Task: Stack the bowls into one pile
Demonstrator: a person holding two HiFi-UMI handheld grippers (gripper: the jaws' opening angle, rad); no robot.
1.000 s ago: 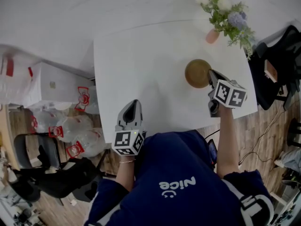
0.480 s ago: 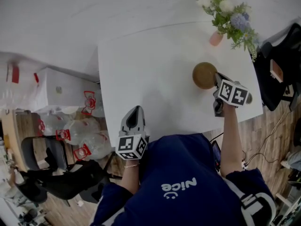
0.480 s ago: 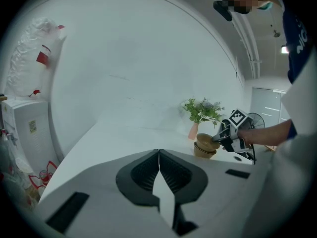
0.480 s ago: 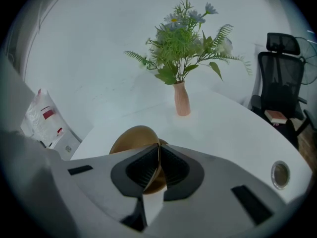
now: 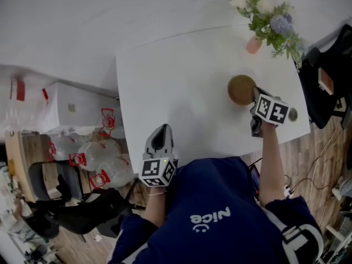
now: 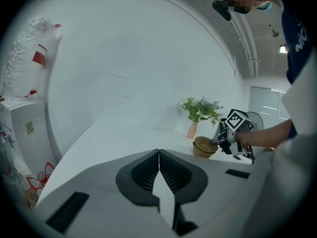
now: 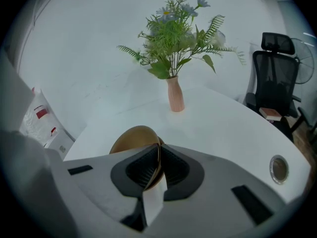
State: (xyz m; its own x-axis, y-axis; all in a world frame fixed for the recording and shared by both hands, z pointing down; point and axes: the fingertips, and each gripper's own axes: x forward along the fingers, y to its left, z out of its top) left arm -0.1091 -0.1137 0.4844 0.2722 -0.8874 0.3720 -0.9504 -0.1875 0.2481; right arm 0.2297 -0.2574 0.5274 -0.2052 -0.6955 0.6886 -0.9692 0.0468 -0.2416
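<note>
A brown bowl [image 5: 241, 89] stands on the white table [image 5: 181, 81] toward its right side. In the left gripper view the bowl [image 6: 204, 147] looks like one nested inside another. My right gripper [image 5: 255, 94] is shut on the bowl's near rim, and the thin rim [image 7: 143, 148] shows pinched between its jaws [image 7: 158, 148]. My left gripper [image 5: 160, 131] hovers at the table's front edge, well left of the bowl. Its jaws [image 6: 158, 151] meet with nothing between them. The right gripper [image 6: 221, 138] also shows at the bowl's right in the left gripper view.
A pink vase of flowers [image 5: 254, 44] stands behind the bowl near the table's back right corner. A round cable port [image 5: 293, 114] sits by the right edge. A black office chair [image 5: 327, 76] is to the right. Plastic bags and a white box [image 5: 71, 109] lie on the floor to the left.
The whole view has shifted a little. The bowl and the right gripper on its rim have slid slightly right. The left gripper stays at the front edge.
</note>
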